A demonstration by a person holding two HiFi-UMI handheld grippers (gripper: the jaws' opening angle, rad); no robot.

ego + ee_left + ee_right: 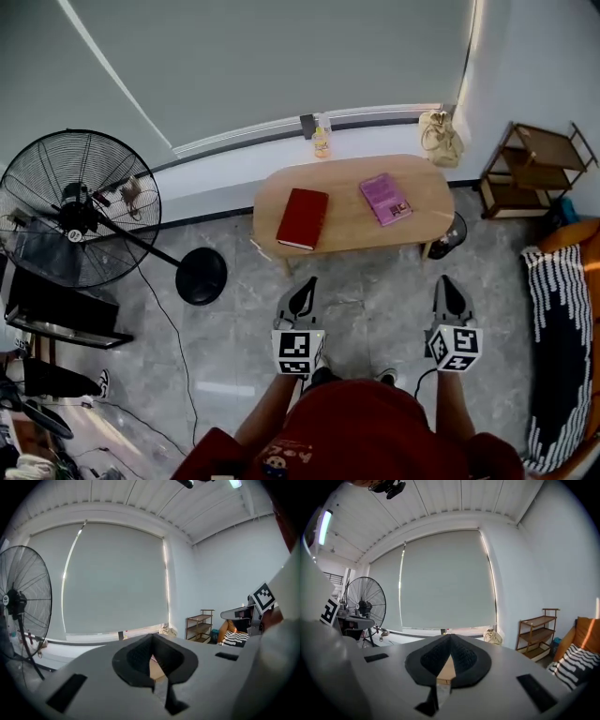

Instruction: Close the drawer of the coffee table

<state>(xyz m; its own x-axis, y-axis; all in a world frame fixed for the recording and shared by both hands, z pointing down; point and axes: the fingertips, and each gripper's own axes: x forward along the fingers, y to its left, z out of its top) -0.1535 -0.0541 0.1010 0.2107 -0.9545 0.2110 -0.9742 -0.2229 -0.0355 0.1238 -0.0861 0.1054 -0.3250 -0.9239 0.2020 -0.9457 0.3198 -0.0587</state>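
Observation:
The oval wooden coffee table (427,192) stands on the tiled floor ahead of me, below the window. A red book (303,218) and a purple book (384,199) lie on top of it. From this angle I cannot make out a drawer along its near edge. My left gripper (303,296) and right gripper (448,289) are held side by side over the floor, short of the table, both pointing at it. Each has its jaws shut tip to tip with nothing between them. A sliver of the table top shows behind the jaws of the left gripper (151,635) and the right gripper (450,637).
A large standing fan (80,211) with a round base (201,277) and a trailing cable is at the left. A wooden shelf (534,169) and a striped cushion (560,347) are at the right. A bottle (322,141) and a bag (441,139) sit on the sill.

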